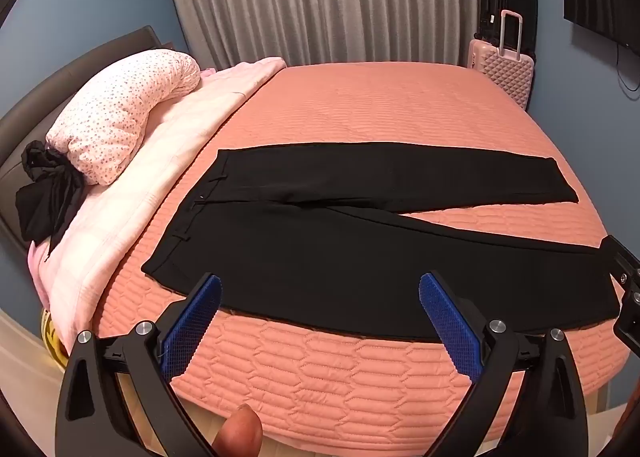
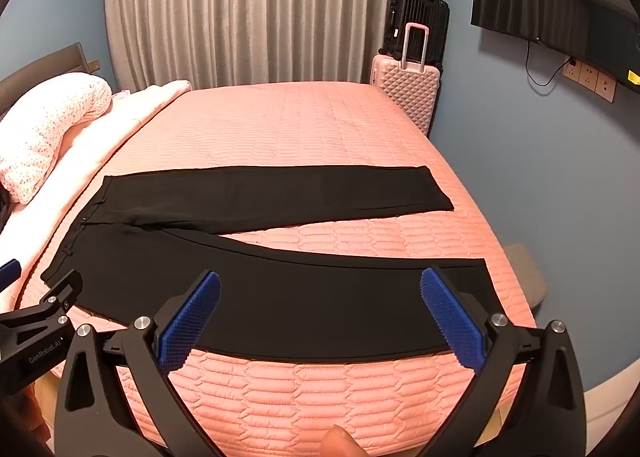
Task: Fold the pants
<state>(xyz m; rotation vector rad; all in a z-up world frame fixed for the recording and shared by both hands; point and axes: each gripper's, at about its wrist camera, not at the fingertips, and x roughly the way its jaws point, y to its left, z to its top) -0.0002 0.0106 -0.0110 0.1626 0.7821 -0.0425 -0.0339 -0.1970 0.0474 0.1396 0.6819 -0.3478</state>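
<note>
Black pants point(image 1: 360, 257) lie flat on the pink quilted bed point(image 1: 360, 105), waistband to the left, the two legs spread in a V to the right. They also show in the right wrist view point(image 2: 280, 289). My left gripper point(image 1: 320, 289) is open and empty, above the near leg close to the waist end. My right gripper point(image 2: 320, 289) is open and empty, above the near leg toward its hem. The right gripper's body shows at the right edge of the left wrist view point(image 1: 624, 285); the left one's shows at the left of the right wrist view point(image 2: 40, 321).
A floral pillow point(image 1: 120, 117) and a folded pale pink blanket point(image 1: 168, 161) lie at the bed's left end, with a black garment point(image 1: 44, 193) beside the pillow. A pink suitcase point(image 1: 504, 69) and a black one point(image 1: 508, 9) stand past the far corner. A TV point(image 2: 560, 9) hangs on the right wall.
</note>
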